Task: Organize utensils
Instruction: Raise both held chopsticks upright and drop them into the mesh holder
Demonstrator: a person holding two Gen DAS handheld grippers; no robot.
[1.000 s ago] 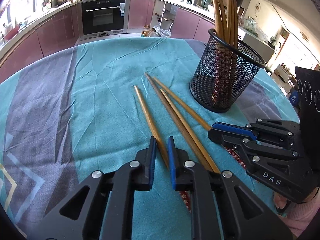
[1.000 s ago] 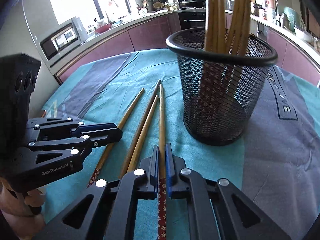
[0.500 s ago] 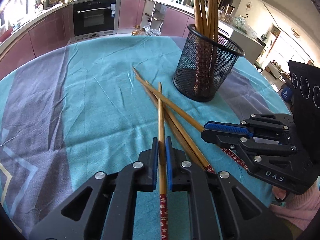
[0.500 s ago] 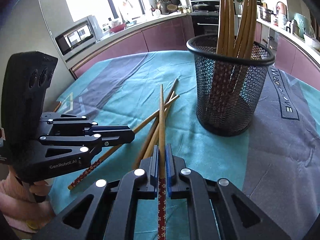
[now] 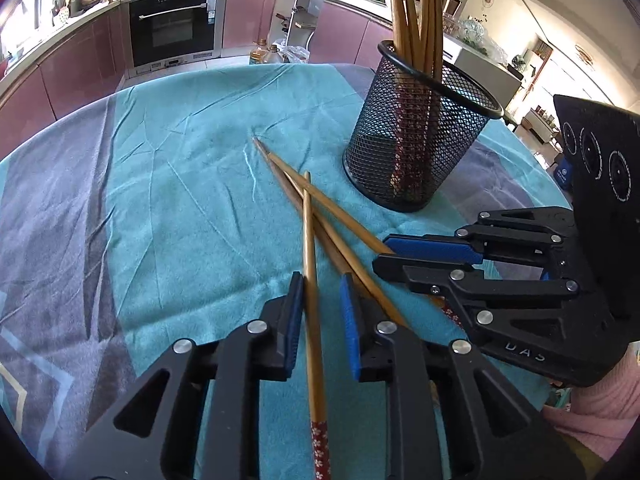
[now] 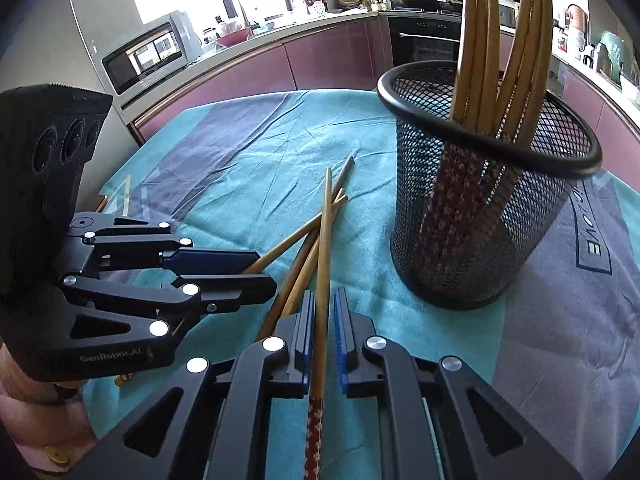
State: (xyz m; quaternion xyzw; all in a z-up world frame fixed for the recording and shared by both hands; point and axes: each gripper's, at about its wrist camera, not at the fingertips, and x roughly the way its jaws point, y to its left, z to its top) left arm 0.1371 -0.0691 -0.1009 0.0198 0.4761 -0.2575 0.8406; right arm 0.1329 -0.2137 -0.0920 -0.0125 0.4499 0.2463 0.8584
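Note:
A black mesh cup [image 5: 416, 144] [image 6: 480, 216] stands on the table and holds several wooden chopsticks. Several chopsticks lie crossed on the cloth in front of it. My left gripper [image 5: 320, 292] is open; a chopstick [image 5: 310, 264] lies between its blue pads, leaning on the left pad. My right gripper [image 6: 323, 312] is slightly open around another chopstick [image 6: 323, 256], with small gaps on both sides. Each gripper also shows in the other view, the left [image 6: 224, 276] and the right [image 5: 424, 256], side by side.
The round table carries a teal and grey cloth [image 5: 180, 208]. Kitchen cabinets and an oven [image 5: 172, 28] stand behind. A microwave [image 6: 148, 52] sits on the counter at the left.
Both grippers have opened: the left clearly, the right slightly. The chopsticks they gripped now sit loose between the pads. The cup looks nearer in the right wrist view.

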